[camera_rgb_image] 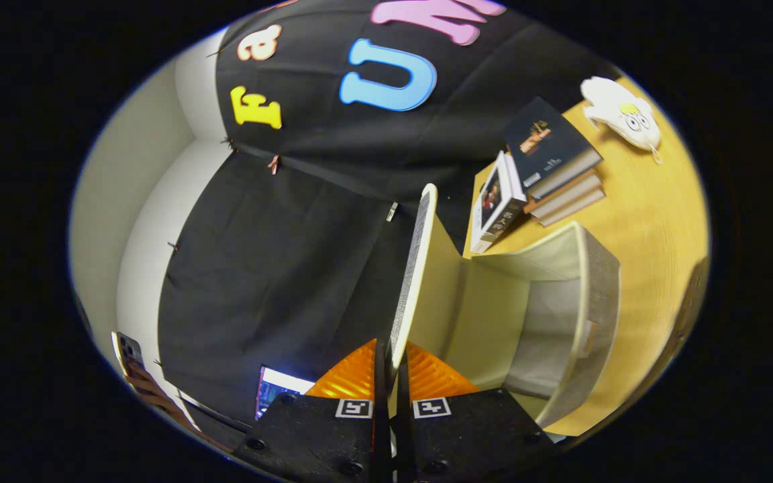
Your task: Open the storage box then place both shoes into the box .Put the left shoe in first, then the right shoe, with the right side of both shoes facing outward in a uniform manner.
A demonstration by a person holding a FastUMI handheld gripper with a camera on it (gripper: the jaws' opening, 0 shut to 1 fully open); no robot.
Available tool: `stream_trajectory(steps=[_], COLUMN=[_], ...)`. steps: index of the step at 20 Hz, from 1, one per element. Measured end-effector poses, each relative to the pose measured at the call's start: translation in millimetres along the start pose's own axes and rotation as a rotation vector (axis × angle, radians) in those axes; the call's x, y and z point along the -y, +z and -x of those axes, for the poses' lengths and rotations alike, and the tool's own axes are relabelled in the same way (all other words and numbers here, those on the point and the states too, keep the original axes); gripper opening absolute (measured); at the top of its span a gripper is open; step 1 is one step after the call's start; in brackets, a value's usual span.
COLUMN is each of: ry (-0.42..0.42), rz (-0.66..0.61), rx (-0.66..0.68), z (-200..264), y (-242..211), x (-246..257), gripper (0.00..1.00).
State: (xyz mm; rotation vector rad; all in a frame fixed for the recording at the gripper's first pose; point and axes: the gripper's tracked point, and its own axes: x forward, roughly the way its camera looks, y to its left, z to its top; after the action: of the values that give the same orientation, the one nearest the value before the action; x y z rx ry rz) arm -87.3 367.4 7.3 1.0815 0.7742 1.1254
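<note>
I have the gripper (pixel 390 376) pinching the storage box (pixel 561 315) lid (pixel 413 268), swung apparently fully open; next, release and fetch the left shoe.

Single gripper-mounted fisheye view, rolled well over to one side, looking forward along the gripper (pixel 390 376) fingers. Very close: the storage box lid (pixel 413 268) runs edge-on out from between the fingers, which press on it. The open storage box (pixel 561 308) lies just ahead, books (pixel 547 161) and the booth's wall beyond.
</note>
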Motion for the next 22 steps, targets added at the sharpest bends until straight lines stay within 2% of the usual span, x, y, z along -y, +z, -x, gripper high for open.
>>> stream_trajectory(steps=[4, 5, 9, 11, 15, 16, 18, 22], ry=[-0.004, 0.008, 0.020, 0.030, 0.051, 0.038, -0.001, -0.183], rz=[0.058, 0.057, 0.060, 0.058, 0.062, 0.070, 0.107, 0.244], rx=[-0.022, -0.024, -0.033, -0.039, -0.039, -0.034, -0.016, 0.059], z=[-55, -67, -107, -119, -123, -122, -113, -86], y=[-21, -25, -41, -43, -43, -43, -37, -18], x=[-31, -37, -53, -56, -64, -62, -52, -10], gripper=[0.09, 0.12, 0.12, 0.20, 0.82, 0.90, 0.96, 0.96])
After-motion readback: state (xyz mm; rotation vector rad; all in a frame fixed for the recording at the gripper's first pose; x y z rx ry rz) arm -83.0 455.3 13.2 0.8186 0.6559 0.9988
